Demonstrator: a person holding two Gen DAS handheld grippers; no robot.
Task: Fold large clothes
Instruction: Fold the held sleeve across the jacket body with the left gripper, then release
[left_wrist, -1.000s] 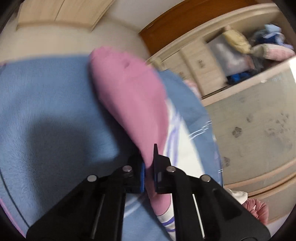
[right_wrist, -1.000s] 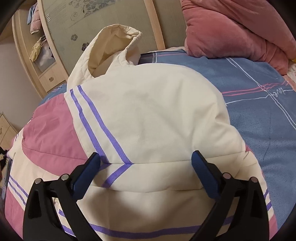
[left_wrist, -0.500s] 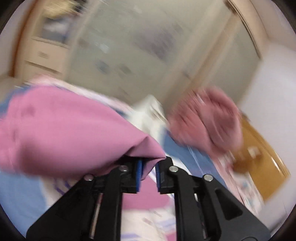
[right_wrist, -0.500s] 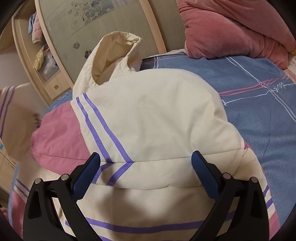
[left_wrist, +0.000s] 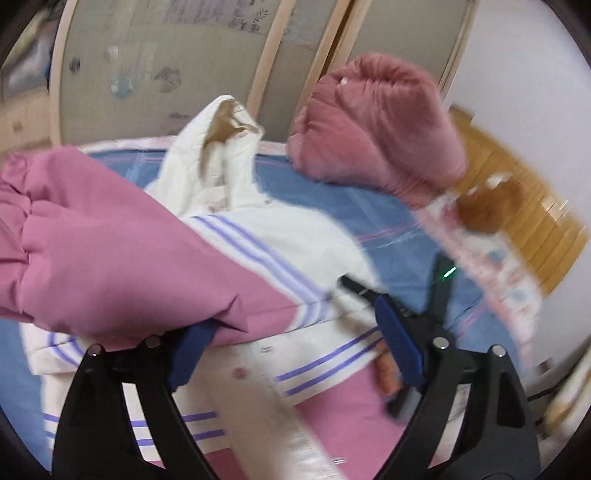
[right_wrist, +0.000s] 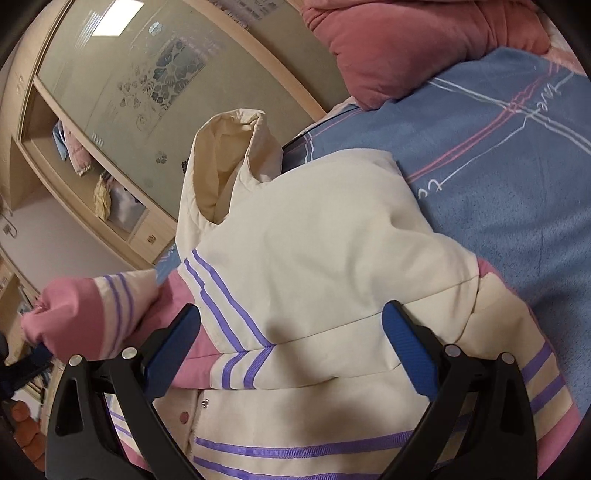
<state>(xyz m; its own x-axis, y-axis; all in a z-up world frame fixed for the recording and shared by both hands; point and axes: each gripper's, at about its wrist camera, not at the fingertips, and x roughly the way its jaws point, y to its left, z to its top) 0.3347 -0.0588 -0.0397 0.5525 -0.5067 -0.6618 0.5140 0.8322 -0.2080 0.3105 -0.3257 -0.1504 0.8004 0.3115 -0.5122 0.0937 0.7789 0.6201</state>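
Cream quilted jacket (right_wrist: 317, 266) with purple stripes and pink panels lies spread on the blue bedspread (right_wrist: 498, 177), hood (right_wrist: 221, 162) pointing toward the sliding wardrobe doors (right_wrist: 122, 92). One sleeve is folded across the chest, cream upper part on top, stripes running diagonally.

Left gripper (left_wrist: 295, 343): jaws have just been opening and now stand wide apart. The pink sleeve (left_wrist: 110, 258) drapes over the left blue pad (left_wrist: 188, 350), resting on it rather than pinched; the right pad is clear of the cloth. In the right wrist view this same sleeve (right_wrist: 88, 310) hangs at the jacket's left edge, pink cuff end bunched, striped band behind it.

Right gripper (right_wrist: 291, 343): jaws spread wide, hovering over the jacket's front near the folded sleeve's lower edge. Nothing is pressed between the pads; fabric lies beneath them. From the left wrist view the right gripper (left_wrist: 424, 295) shows as a dark shape with a green light, low over the jacket's far side, and a bit of the person's hand (left_wrist: 388, 373) is visible beside it, blurred.

Snap buttons (right_wrist: 183, 417) run down the front placket, near the lower hem.

Dusty-red duvet (left_wrist: 376, 125) sits bundled at the head of the bed, well apart from the jacket. Wooden flooring (left_wrist: 517, 206) shows beyond the bed's edge.
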